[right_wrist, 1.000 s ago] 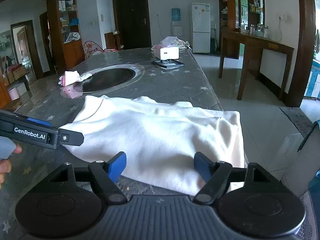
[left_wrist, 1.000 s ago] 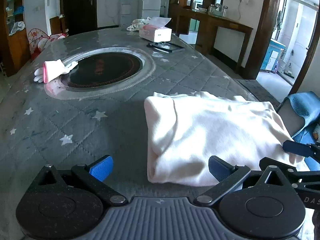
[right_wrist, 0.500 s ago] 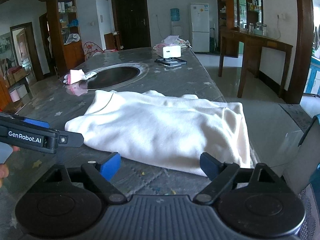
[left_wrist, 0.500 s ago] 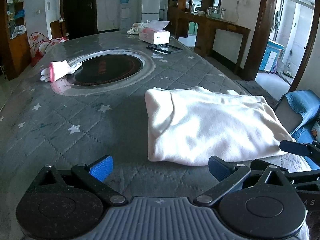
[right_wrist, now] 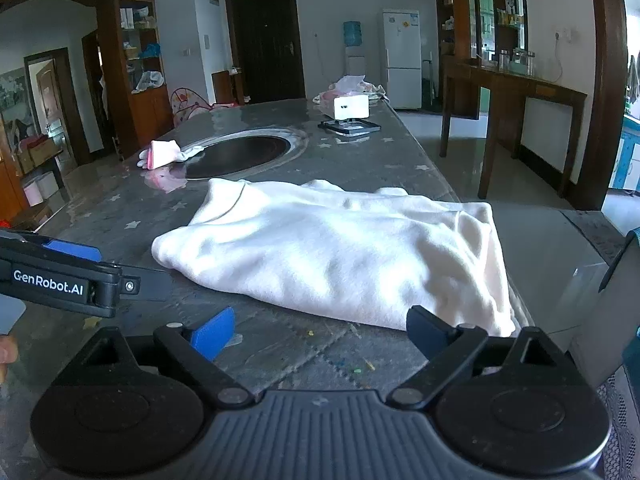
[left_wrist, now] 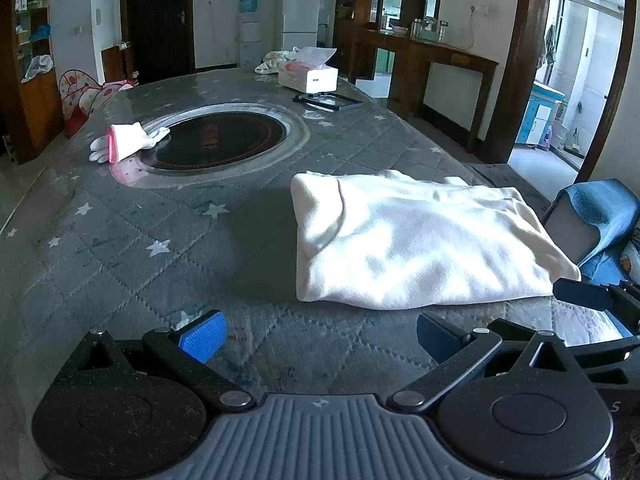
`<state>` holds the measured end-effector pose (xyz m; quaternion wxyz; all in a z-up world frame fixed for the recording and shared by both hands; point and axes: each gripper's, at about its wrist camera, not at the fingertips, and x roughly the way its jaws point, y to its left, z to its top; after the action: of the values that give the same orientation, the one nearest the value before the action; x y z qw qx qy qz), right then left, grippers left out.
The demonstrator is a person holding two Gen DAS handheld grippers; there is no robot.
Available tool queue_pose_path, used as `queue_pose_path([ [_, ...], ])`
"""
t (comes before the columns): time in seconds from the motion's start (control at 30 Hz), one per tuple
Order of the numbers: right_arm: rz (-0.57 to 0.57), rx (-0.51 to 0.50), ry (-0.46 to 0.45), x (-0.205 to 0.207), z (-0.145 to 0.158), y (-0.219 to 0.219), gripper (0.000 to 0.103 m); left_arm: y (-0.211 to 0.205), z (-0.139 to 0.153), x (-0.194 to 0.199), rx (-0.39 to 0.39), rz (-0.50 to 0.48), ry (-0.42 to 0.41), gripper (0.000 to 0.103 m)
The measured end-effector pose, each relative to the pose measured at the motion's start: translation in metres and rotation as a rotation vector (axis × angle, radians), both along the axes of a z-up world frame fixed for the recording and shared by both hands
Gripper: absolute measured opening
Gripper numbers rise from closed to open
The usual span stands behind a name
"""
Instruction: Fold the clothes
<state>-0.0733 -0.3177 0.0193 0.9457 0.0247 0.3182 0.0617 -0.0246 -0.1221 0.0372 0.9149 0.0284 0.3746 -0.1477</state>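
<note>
A cream-white folded garment [left_wrist: 420, 240] lies flat on the grey star-patterned table [left_wrist: 120, 240]; it also shows in the right wrist view [right_wrist: 340, 256]. My left gripper [left_wrist: 320, 336] is open and empty, a little short of the garment's near edge. My right gripper [right_wrist: 320, 334] is open and empty, just short of the garment's near edge. The right gripper's body shows at the right of the left wrist view [left_wrist: 592, 296]. The left gripper's body shows at the left of the right wrist view [right_wrist: 60, 280].
A round dark inset [left_wrist: 216, 140] sits mid-table with a white and pink glove [left_wrist: 124, 146] at its left rim. A tissue box [left_wrist: 308, 76] and a flat black frame [left_wrist: 328, 101] lie at the far end. A blue-covered chair [left_wrist: 600, 216] stands at the right.
Both grippers have drawn back from the garment toward the near table edge. The garment now lies clear of both sets of fingers and has not shifted.
</note>
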Motion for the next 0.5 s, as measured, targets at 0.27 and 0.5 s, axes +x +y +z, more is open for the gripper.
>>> queue_pose_path([
  [0.27, 0.008, -0.006, -0.012, -0.010, 0.003, 0.004, 0.098, 0.002, 0.003, -0.008, 0.003, 0.002, -0.017, 0.103],
  [0.5, 0.016, -0.012, -0.026, -0.015, 0.007, 0.008, 0.099, 0.004, 0.006, -0.016, 0.003, -0.004, -0.031, 0.103],
])
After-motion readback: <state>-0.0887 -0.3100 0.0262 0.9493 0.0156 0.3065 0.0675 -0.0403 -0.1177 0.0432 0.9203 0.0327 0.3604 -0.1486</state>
